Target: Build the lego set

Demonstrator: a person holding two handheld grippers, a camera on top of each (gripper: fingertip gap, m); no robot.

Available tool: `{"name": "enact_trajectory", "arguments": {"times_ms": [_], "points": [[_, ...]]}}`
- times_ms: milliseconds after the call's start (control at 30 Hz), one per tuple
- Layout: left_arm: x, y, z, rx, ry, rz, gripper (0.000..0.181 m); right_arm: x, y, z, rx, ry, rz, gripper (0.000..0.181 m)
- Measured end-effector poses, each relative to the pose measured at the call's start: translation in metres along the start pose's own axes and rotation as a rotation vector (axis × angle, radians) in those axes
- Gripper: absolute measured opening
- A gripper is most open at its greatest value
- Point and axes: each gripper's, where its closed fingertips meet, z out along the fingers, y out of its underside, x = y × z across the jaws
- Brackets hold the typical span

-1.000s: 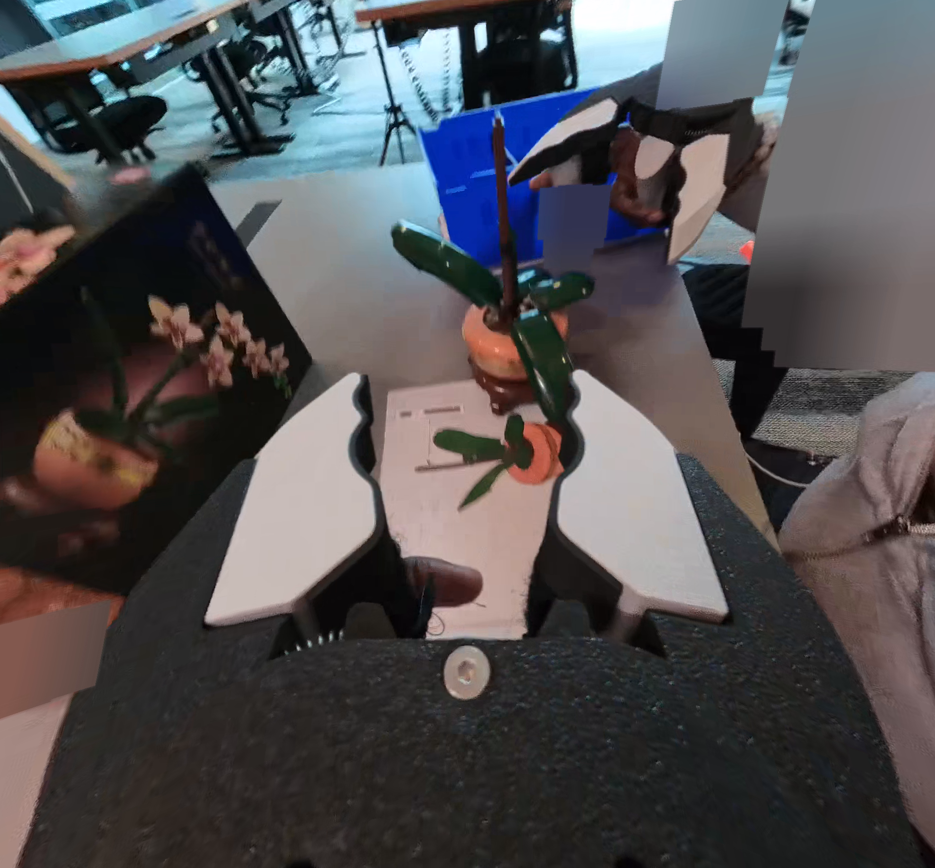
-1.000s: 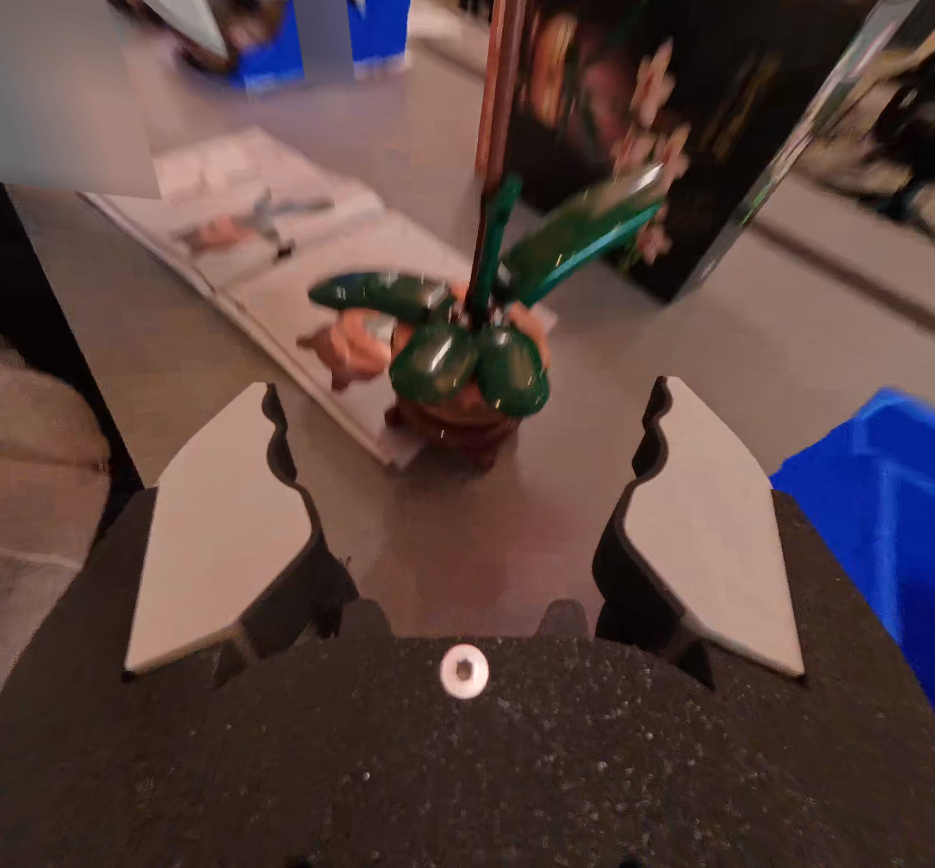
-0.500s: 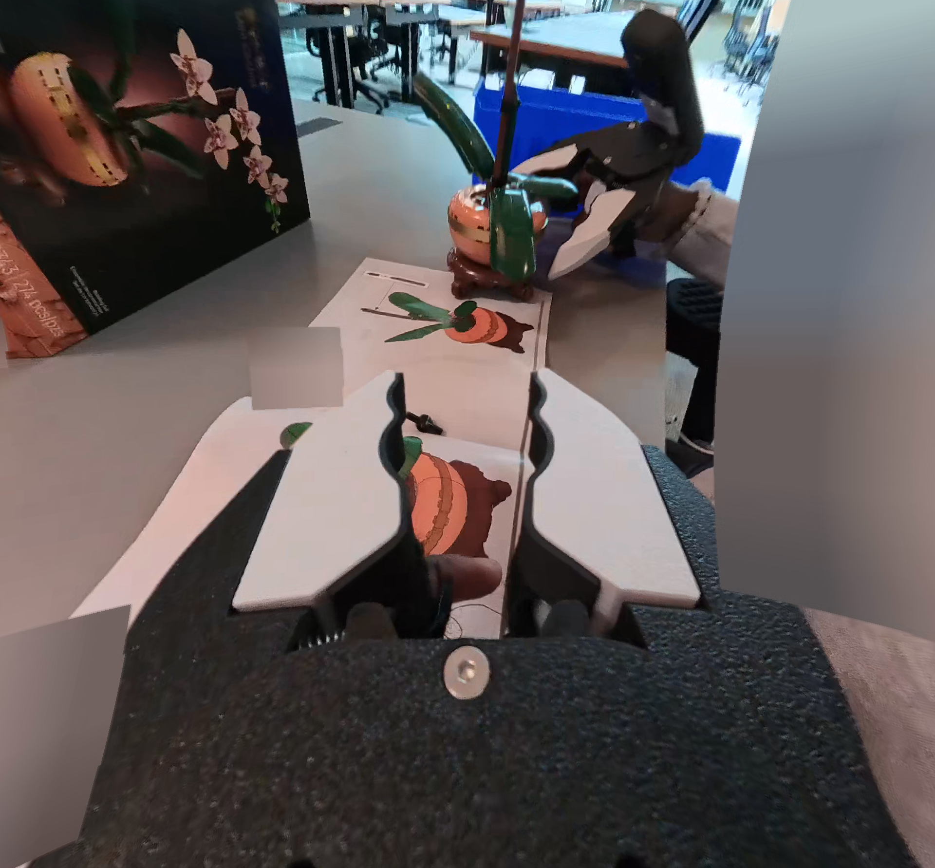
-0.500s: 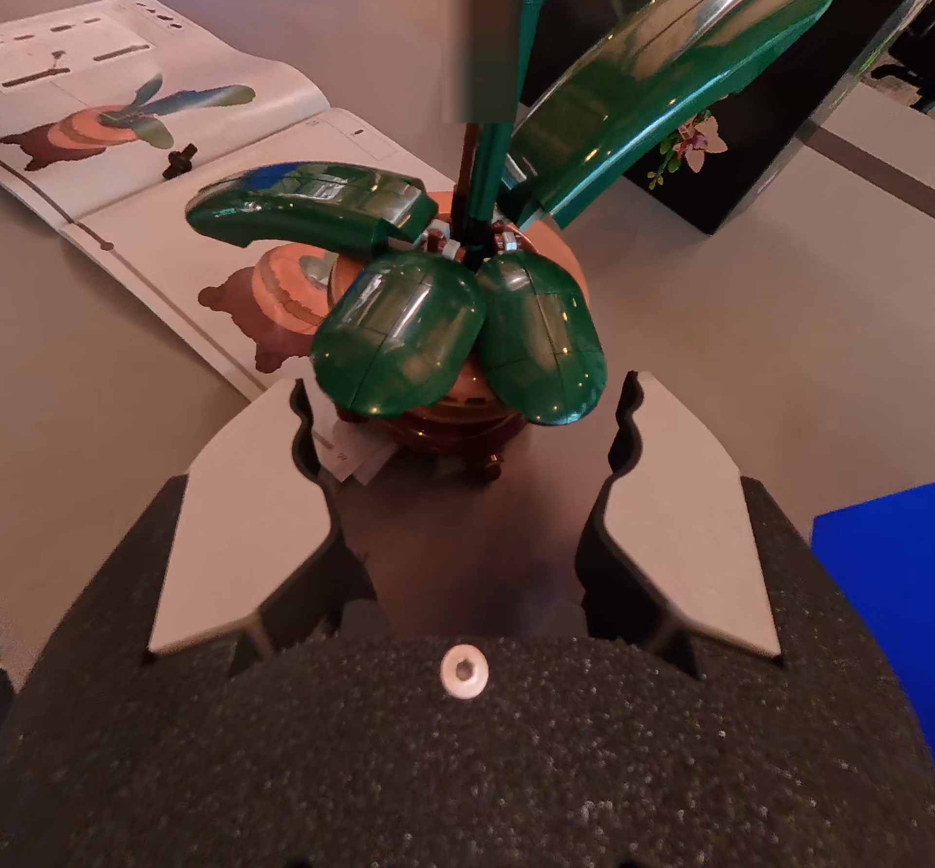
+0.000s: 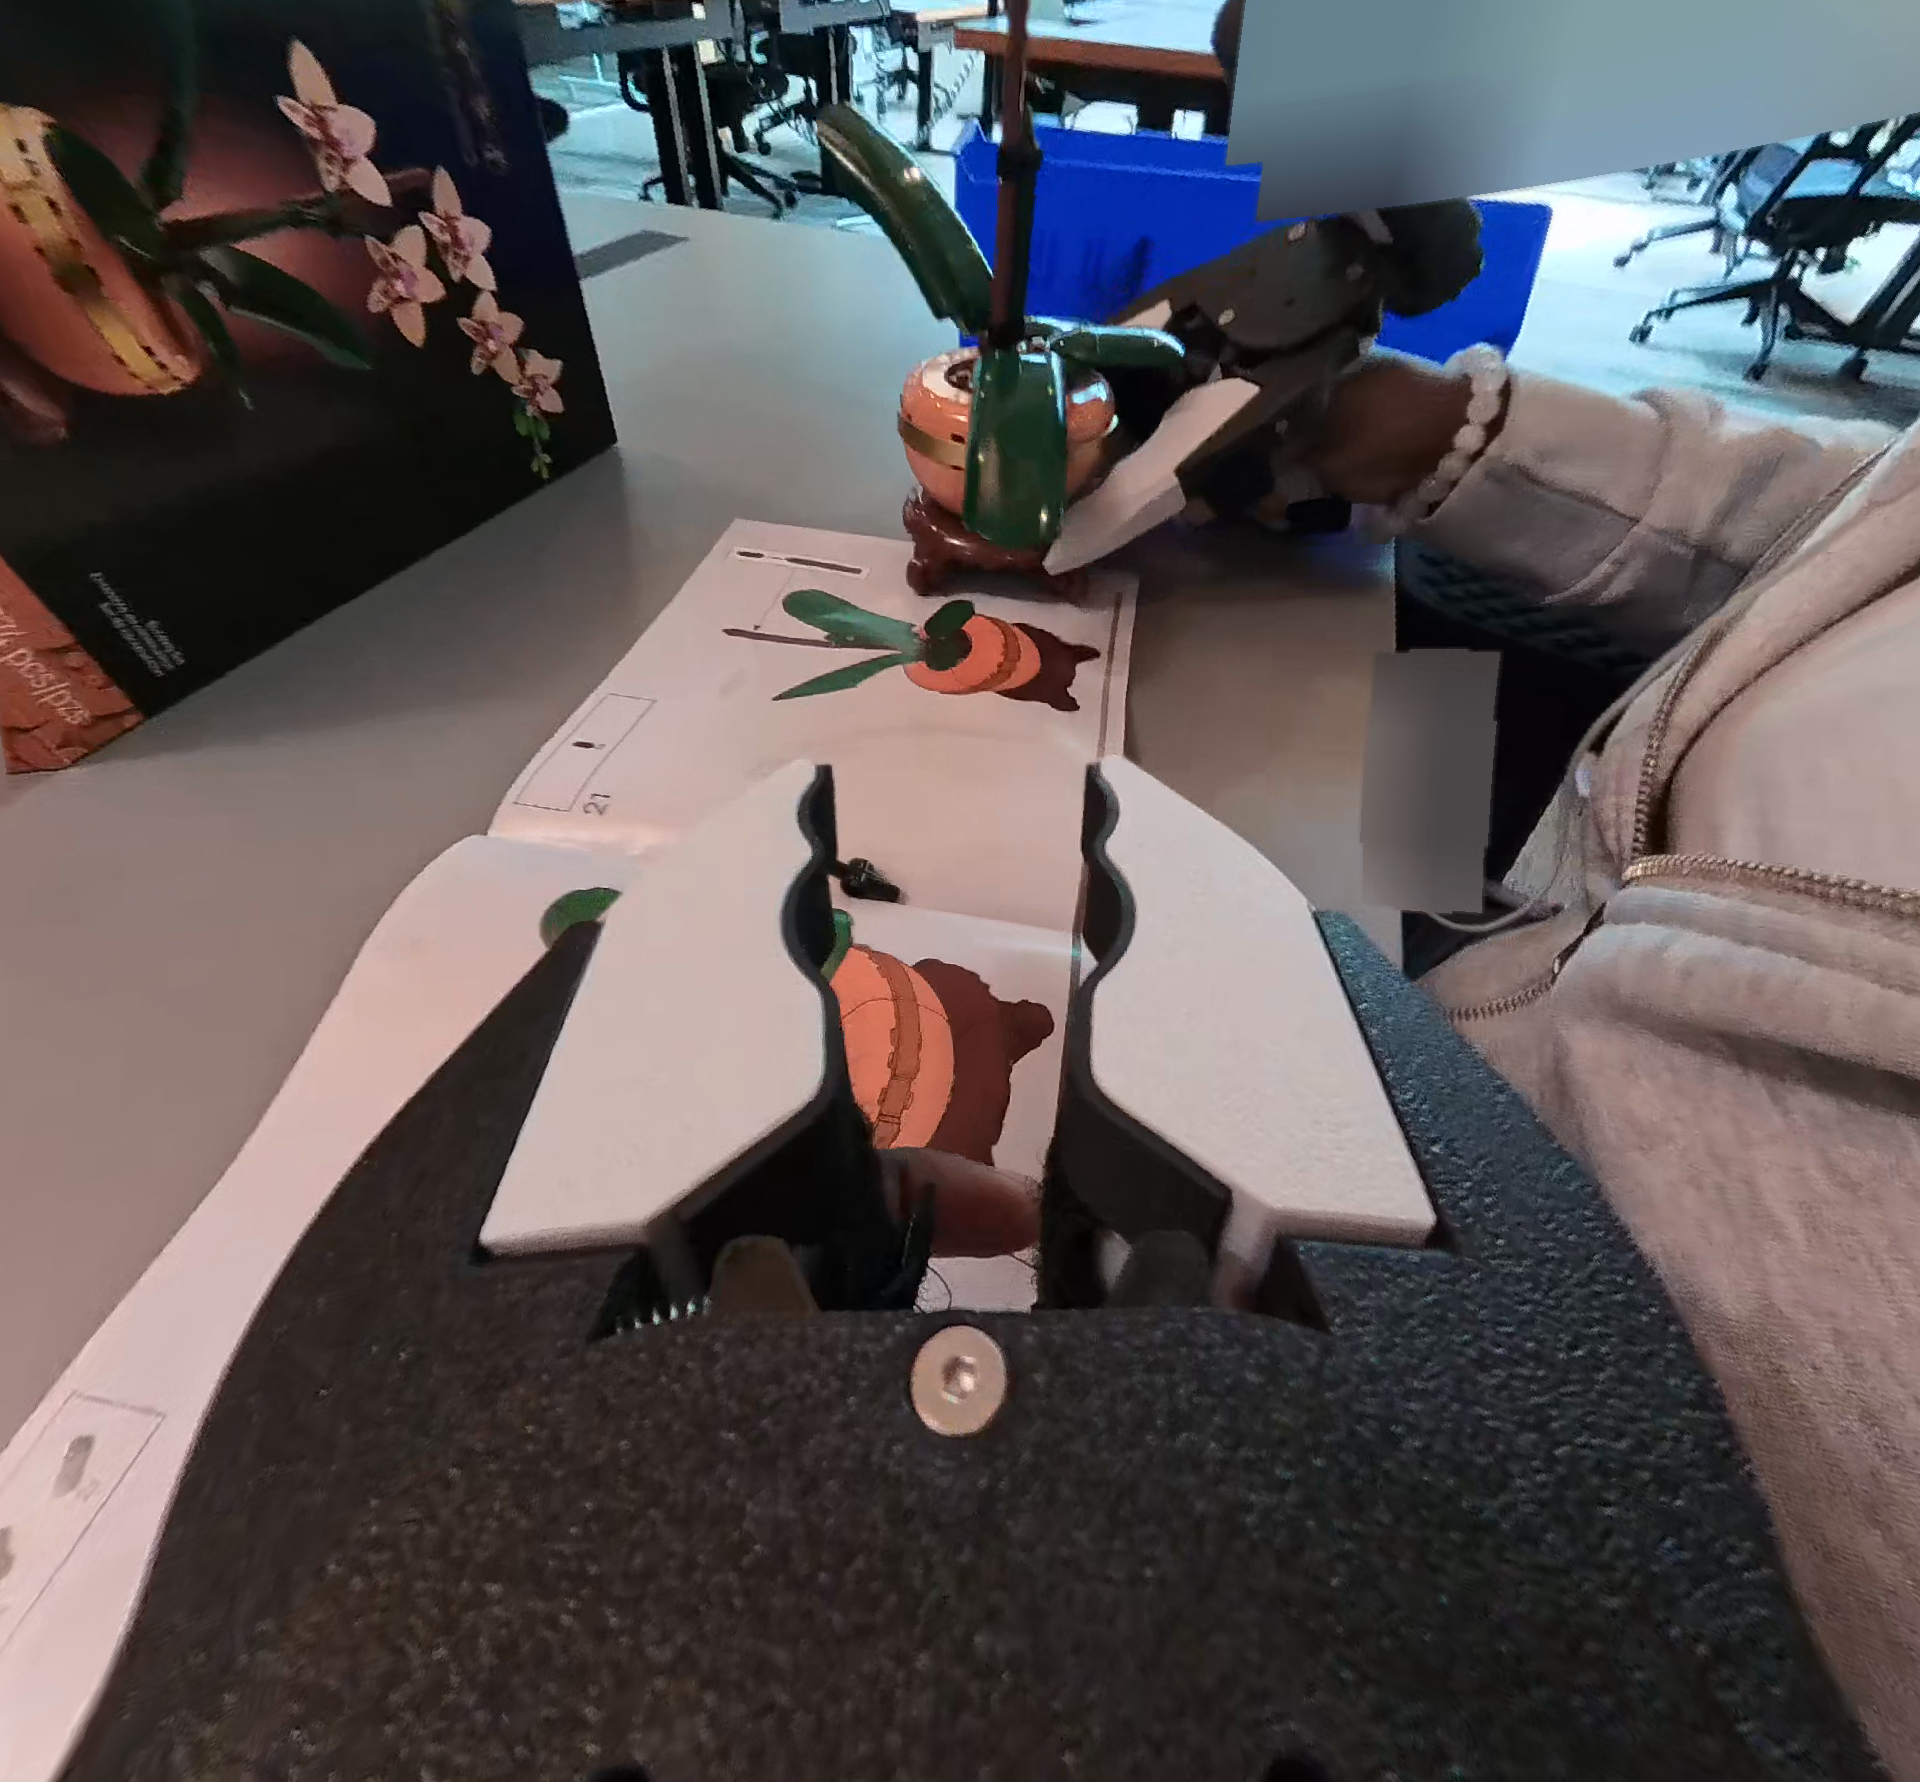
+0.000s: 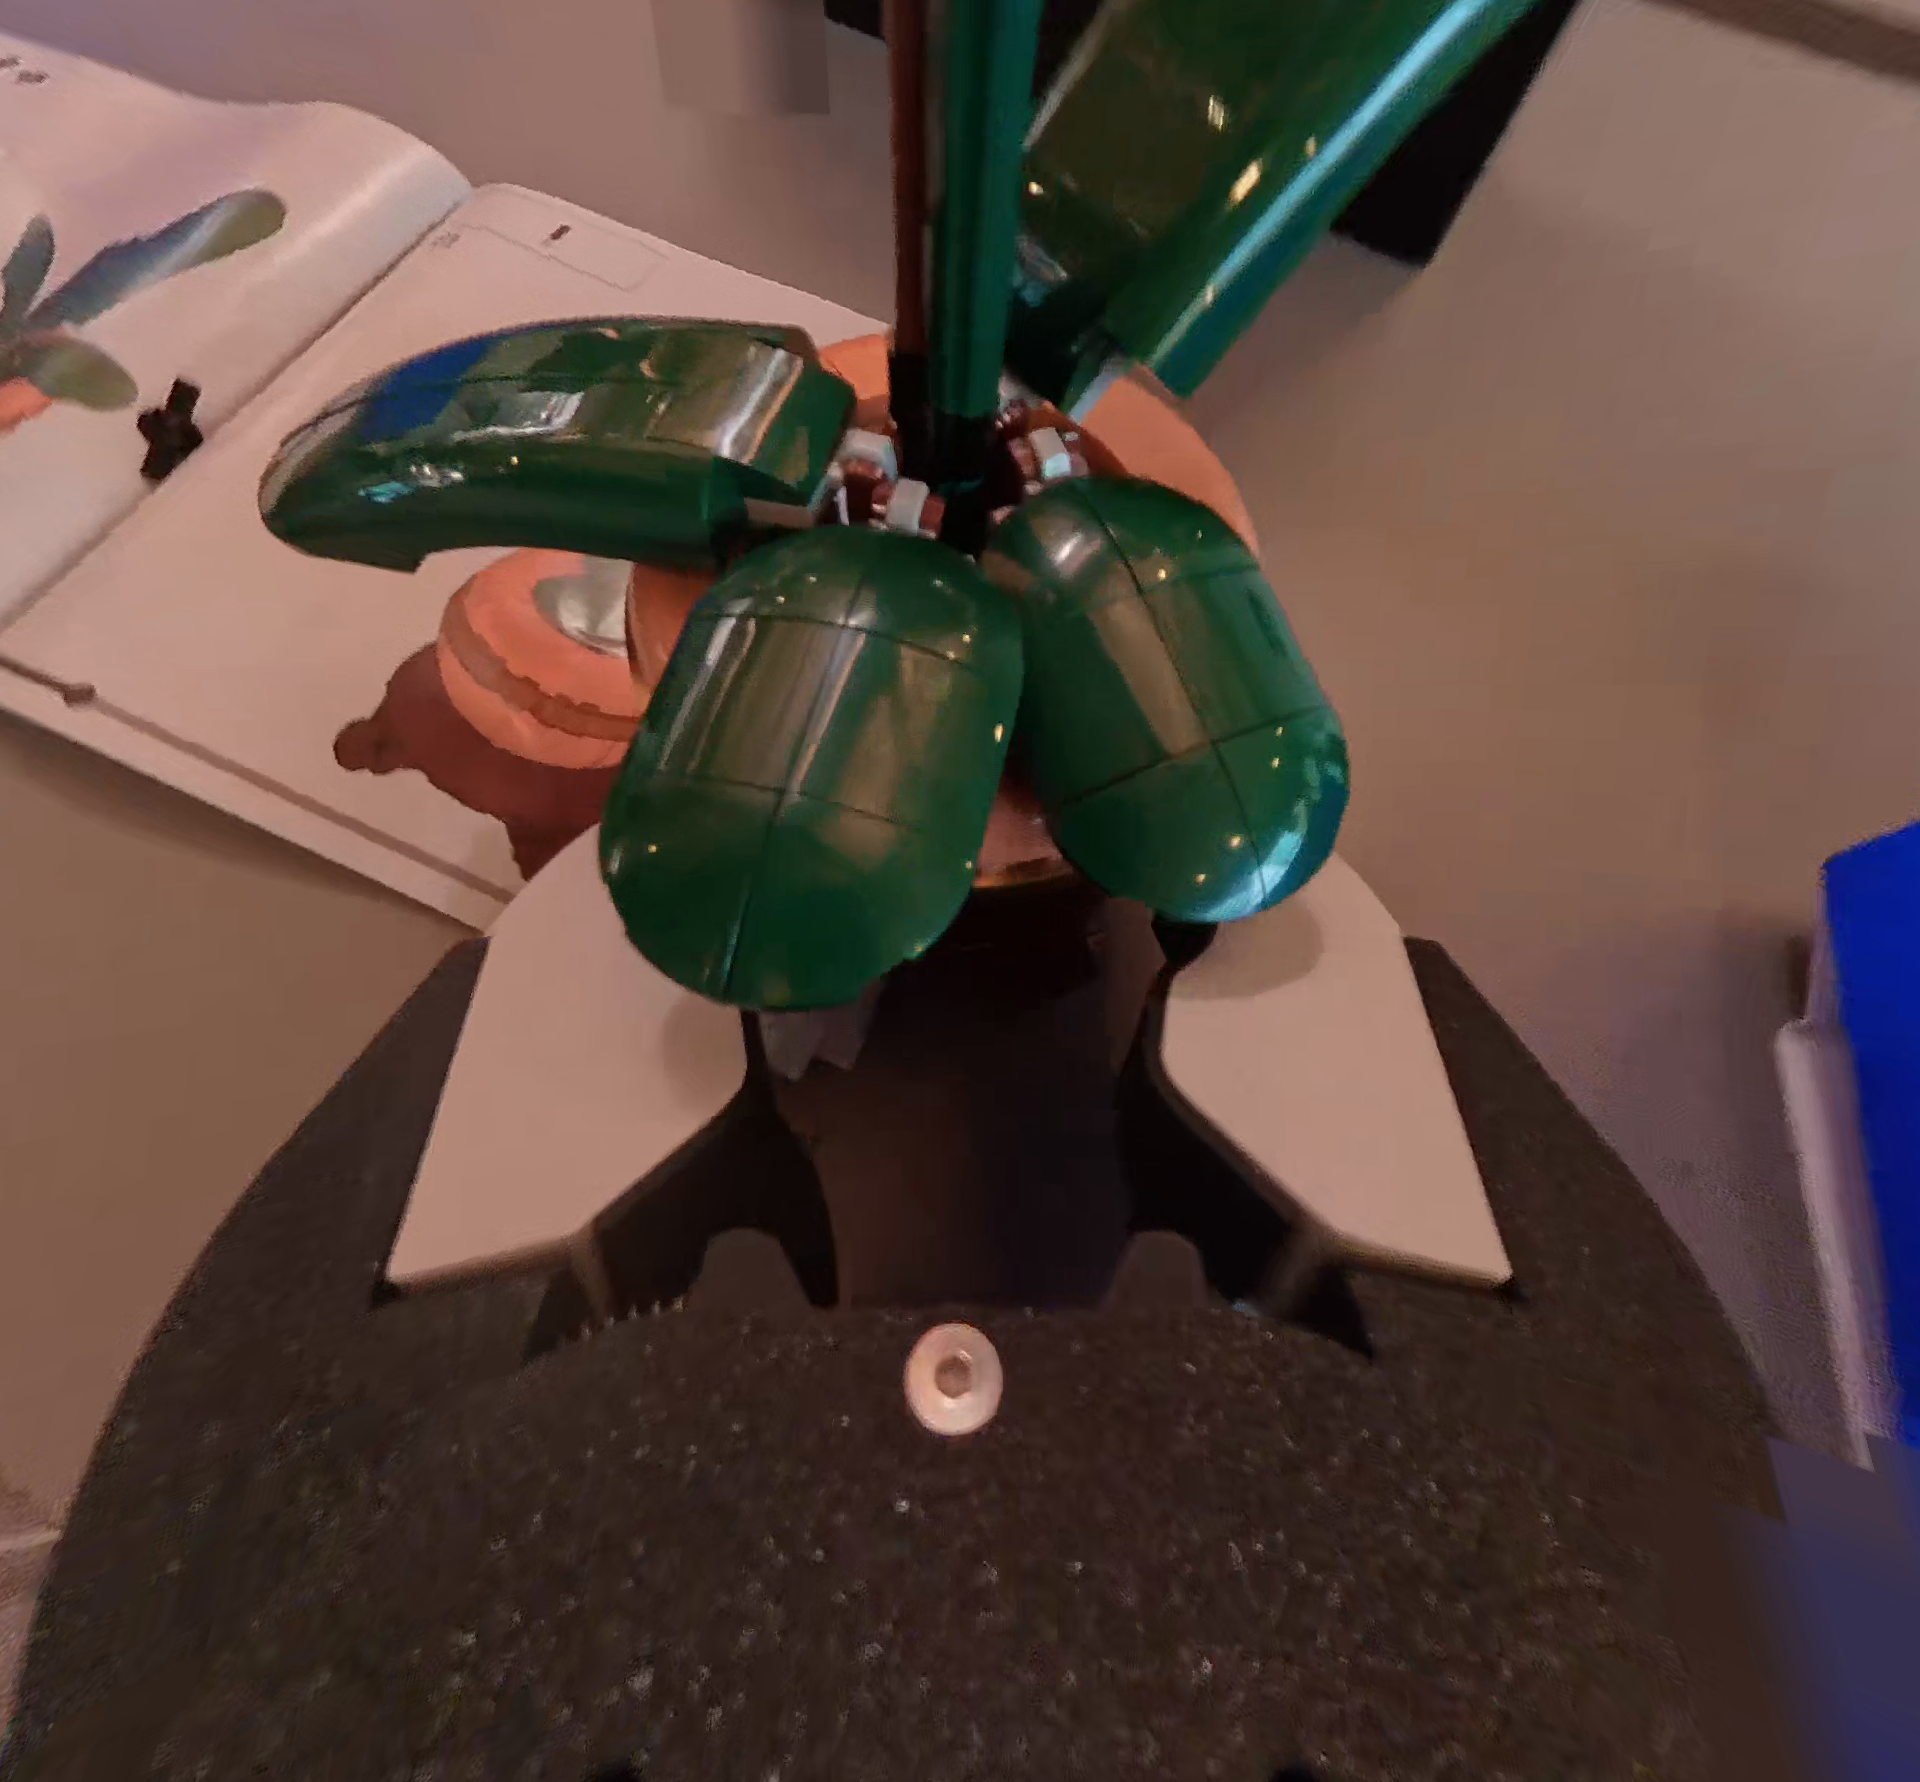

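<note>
The lego orchid [image 5: 1003,444], a peach pot on a brown stand with green leaves and a tall stem, stands at the far edge of the open instruction booklet [image 5: 665,652]. My right gripper [image 6: 945,943] has its fingers on both sides of the brown stand, low at the table, with the tips hidden under two round leaves [image 6: 821,776]. It also shows in the left wrist view [image 5: 1143,475]. My left gripper [image 5: 956,782] is open and empty above the booklet. A small black piece [image 5: 862,878] lies on the page just ahead of its left finger, also seen in the right wrist view [image 6: 171,423].
The dark set box [image 5: 260,278] stands at the left on the grey table. A blue bin [image 5: 1101,215] sits behind the plant and at the right edge of the right wrist view [image 6: 1881,1057]. A person's grey sleeve [image 5: 1662,797] fills the right side. The small black piece [image 5: 862,878] sits 8 cm or so from the ends of my left fingers. It turns up in the right wrist view [image 6: 184,446] as well.
My right gripper dropped, moved in around the plant's stand and narrowed. My left gripper pulled back and lowered over the booklet and stayed open.
</note>
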Motion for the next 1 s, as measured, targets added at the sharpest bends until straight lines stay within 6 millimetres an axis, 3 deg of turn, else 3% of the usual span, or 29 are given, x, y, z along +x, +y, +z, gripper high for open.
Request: {"name": "enact_trajectory", "arguments": {"times_ms": [33, 167, 267, 433, 533, 633, 733, 767, 833, 900, 1000], "points": [[-0.001, 0.002, 0.002, -0.018, -0.005, 0.007, 0.045, -0.001, 0.001, 0.0, -0.005, 0.016, 0.041, 0.08], [-0.01, 0.008, 0.006, -0.054, -0.045, -0.009, 0.043, -0.007, 0.003, -0.001, -0.017, 0.06, 0.045, 0.086], [-0.015, 0.01, 0.002, -0.072, -0.07, -0.012, 0.041, -0.019, 0.005, -0.008, -0.015, -0.029, 0.047, 0.098], [-0.025, 0.009, -0.01, -0.08, -0.148, 0.022, 0.029, -0.012, -0.017, -0.046, 0.234, -0.099, -0.009, 0.09], [-0.021, 0.011, -0.007, -0.086, -0.125, 0.01, 0.02, -0.01, -0.013, -0.058, 0.247, -0.125, -0.067, 0.091], [-0.016, 0.017, 0.002, -0.123, -0.097, 0.007, 0.024, -0.004, -0.006, -0.057, 0.199, -0.109, -0.117, 0.089], [-0.009, 0.031, 0.008, -0.228, -0.073, 0.045, 0.034, -0.003, 0.003, -0.048, 0.126, -0.108, -0.125, 0.071], [-0.003, 0.034, 0.009, -0.251, -0.047, 0.071, 0.03, -0.003, 0.008, -0.043, 0.087, -0.106, -0.121, 0.059], [0.016, 0.039, 0.009, -0.276, 0.044, 0.124, 0.023, -0.008, 0.016, -0.035, 0.03, -0.133, -0.126, 0.052], [0.032, 0.047, 0.008, -0.315, 0.122, 0.151, 0.017, -0.01, 0.017, -0.029, 0.016, -0.136, -0.128, 0.06], [0.038, 0.072, 0.002, -0.445, 0.149, 0.169, 0.013, -0.007, 0.014, -0.022, 0.018, -0.111, -0.119, 0.064]]}}
